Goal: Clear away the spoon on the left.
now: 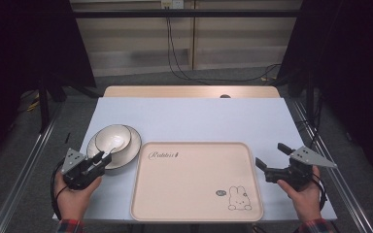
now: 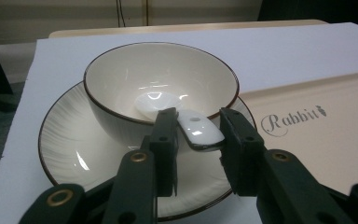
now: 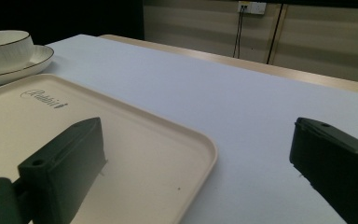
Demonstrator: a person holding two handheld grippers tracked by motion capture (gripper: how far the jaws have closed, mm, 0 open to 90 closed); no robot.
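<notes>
One table [image 1: 189, 116] with a pale blue-white top carries everything. On it lies one large cream tray [image 1: 196, 182], printed with a script word and a small rabbit drawing; it sits between the two grippers, to the right of the left gripper [image 1: 98, 158] and to the left of the right gripper [image 1: 270, 156].

One ribbed plate [image 1: 130, 150] with a dark rim lies straight ahead of the left gripper, touching or just beside the tray's left edge. One cream bowl [image 1: 113, 138], dark-rimmed too, stands upright on that plate, just beyond the left gripper's tips.

One white ceramic spoon [image 2: 196, 131] rests in the bowl, its scoop down inside and its handle leaning out over the near rim toward the left gripper. In the left gripper view the handle end lies between the two black jaws: the left jaw is against its side, and the right jaw stands just beside it, with contact there too close to tell. No firm clamp can be confirmed.

The right gripper is held at the tray's right edge, over its near right corner and the bare tabletop, well apart from the bowl. Its two jaws stand wide apart with nothing between them.

Two hands, one per gripper, enter from the near edge.
</notes>
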